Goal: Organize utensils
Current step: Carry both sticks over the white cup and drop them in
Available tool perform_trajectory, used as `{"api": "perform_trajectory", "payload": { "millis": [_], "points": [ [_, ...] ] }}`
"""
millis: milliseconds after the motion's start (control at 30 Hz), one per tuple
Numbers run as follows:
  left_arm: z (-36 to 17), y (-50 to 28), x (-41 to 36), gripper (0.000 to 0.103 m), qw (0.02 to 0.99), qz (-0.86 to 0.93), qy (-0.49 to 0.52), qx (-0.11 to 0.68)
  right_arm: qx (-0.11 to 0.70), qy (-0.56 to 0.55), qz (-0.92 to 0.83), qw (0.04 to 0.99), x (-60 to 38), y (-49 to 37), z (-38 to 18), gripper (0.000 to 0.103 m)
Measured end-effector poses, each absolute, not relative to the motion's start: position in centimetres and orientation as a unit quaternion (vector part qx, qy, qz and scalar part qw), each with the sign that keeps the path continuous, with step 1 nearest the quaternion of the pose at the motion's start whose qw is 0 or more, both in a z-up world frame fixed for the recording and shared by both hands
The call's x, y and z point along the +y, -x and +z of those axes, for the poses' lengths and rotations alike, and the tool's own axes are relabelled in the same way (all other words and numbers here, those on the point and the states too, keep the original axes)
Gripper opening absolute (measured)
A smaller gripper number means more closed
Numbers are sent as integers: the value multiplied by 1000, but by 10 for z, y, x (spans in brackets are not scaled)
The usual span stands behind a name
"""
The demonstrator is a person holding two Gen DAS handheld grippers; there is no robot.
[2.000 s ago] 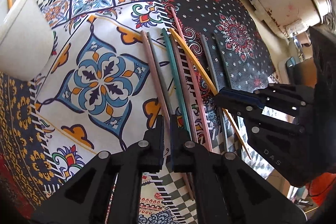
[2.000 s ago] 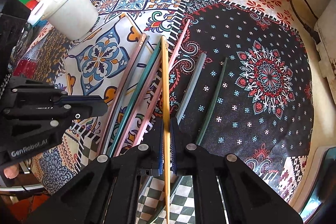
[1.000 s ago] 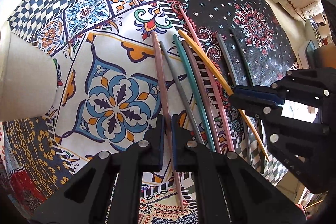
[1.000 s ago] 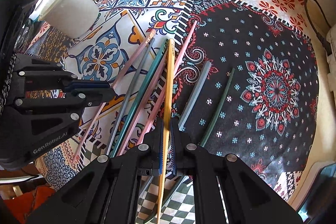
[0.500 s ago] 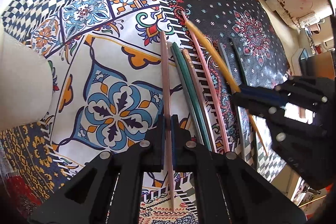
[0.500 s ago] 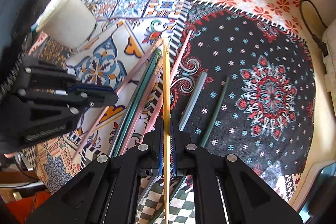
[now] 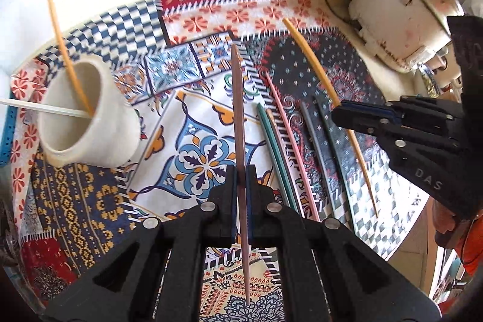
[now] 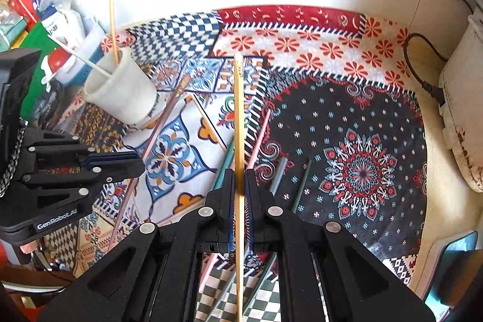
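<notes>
Both chopsticks have risen off the surface (image 8: 347, 116) since before: my left gripper (image 7: 240, 180) clamps the brownish-pink chopstick (image 7: 237, 110), my right gripper (image 8: 238, 186) clamps the yellow chopstick (image 8: 238, 116). More chopsticks (image 7: 280, 147) lie below, the white cup (image 7: 87, 122) stands left.

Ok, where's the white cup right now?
The white cup sits tilted at the left of the patterned cloth, left of both grippers, with a yellow chopstick and a white chopstick in it.

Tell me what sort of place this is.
Probably a home kitchen or dining table: a patchwork-print tablecloth, coloured chopsticks lying loose, a white cup holding two more, and a white rice-cooker-like appliance plugged in nearby.
</notes>
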State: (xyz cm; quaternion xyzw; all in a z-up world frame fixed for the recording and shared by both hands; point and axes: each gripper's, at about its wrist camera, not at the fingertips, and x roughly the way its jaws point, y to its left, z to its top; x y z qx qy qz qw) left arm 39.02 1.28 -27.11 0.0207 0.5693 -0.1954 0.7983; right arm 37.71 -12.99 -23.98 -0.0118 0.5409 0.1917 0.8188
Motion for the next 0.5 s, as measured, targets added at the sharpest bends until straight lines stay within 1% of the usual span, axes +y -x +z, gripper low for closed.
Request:
{"api": "perform_trajectory", "payload": {
  "millis": [333, 500],
  "points": [
    [-207, -355, 57, 4, 854, -165, 4, 493, 495, 10, 220, 841, -100, -378, -199, 6],
    [-184, -353, 83, 4, 877, -139, 23, 460, 464, 10, 239, 853, -78, -386, -175, 6]
  ]
}}
